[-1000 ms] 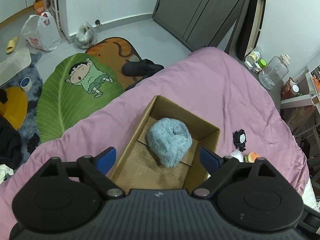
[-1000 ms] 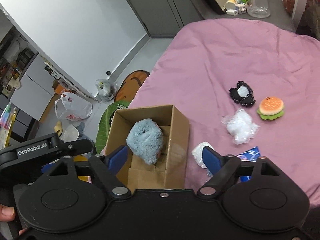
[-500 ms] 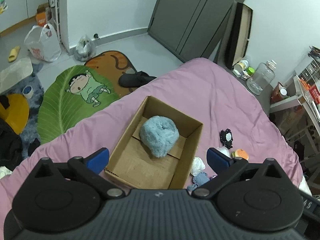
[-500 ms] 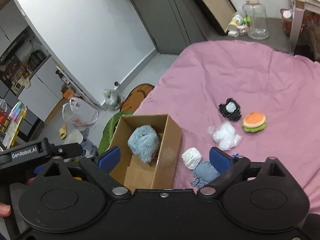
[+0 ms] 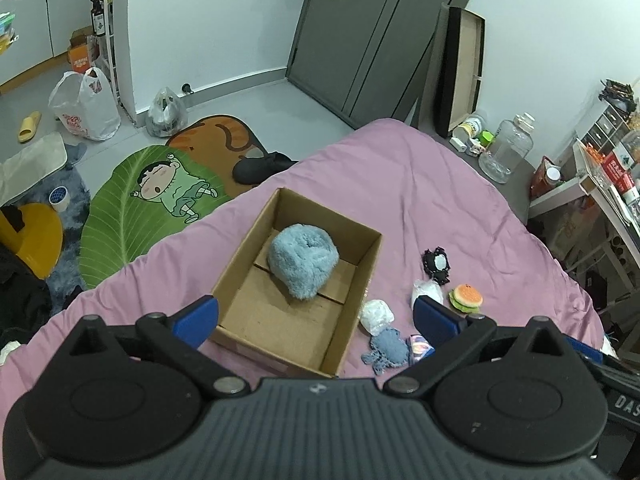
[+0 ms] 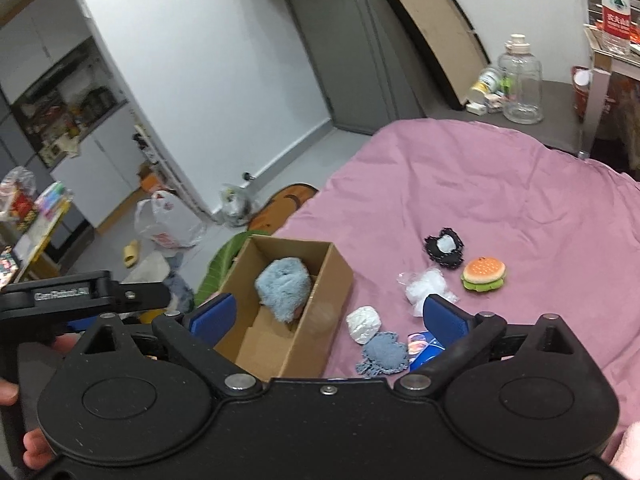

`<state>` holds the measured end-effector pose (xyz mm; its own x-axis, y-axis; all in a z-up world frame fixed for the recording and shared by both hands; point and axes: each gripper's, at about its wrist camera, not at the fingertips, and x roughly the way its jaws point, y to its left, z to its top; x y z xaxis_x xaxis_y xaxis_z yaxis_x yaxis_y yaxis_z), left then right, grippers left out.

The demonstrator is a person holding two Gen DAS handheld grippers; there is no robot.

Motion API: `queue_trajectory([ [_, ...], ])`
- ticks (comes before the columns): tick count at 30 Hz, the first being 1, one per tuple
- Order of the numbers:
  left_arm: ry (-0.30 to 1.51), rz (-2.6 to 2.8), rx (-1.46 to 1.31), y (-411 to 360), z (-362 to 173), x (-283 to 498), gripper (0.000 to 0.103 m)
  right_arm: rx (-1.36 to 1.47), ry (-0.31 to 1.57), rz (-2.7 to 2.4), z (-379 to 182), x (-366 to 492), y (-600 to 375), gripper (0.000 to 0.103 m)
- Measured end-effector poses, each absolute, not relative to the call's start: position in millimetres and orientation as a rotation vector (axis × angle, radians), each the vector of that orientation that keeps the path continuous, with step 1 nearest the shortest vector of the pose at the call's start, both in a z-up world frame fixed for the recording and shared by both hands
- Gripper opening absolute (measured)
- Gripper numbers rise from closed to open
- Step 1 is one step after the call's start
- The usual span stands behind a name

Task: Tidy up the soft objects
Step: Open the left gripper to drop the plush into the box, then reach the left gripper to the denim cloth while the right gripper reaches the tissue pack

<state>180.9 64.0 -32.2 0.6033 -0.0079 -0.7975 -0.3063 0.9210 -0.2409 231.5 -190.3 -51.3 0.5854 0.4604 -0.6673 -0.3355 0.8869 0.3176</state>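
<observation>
left gripper (image 5: 316, 316): black body, blue pads, jaws spread wide, nothing between them. Hangs above the near end of the box.
box: open brown corrugated cardboard box (image 5: 240, 280), rectangular, flaps folded flat inside, sits on the pink wrinkled bedsheet (image 5: 400, 184).
box contents: one fluffy pale-blue plush lump (image 5: 302, 266), roundish, shaggy pile, at the far half of the floor. Near half bare cardboard.
right of box, on sheet: crumpled white foil-like wad (image 5: 375, 313) just beside the box wall; blue crocheted piece (image 5: 387, 350) near it; blue printed packet (image 5: 420, 347) touching the crochet, print unreadable.
further right: clear plastic bag with white stuffing (image 5: 426, 290); black lace-edged pad with white centre (image 5: 437, 264); squishy burger toy (image 5: 465, 297), orange bun, green base.
right gripper (image 6: 326, 322): same build, jaws wide apart, empty, over the box's right wall and the loose items.
writing: "GenRobot.AI" on the left tool's black arm (image 6: 80, 292), blurred; held by a hand (image 6: 12, 392).
floor, left: green leaf-shaped mat (image 5: 132, 216) with cartoon boy print.
</observation>
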Motion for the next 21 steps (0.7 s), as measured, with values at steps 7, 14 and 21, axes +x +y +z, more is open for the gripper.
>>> queue_trajectory([
  [7,0.866,0.163,-0.325,38,-14,173,0.103,0.131,0.818,0.464,-44,223,-207,0.101],
  [14,0.874,0.158,-0.304,21,-11,169,0.103,0.116,0.816,0.474,-41,218,-222,0.101],
  [21,0.894,0.163,-0.302,10,-20,165,0.103,0.129,0.840,0.469,-47,217,-239,0.101],
])
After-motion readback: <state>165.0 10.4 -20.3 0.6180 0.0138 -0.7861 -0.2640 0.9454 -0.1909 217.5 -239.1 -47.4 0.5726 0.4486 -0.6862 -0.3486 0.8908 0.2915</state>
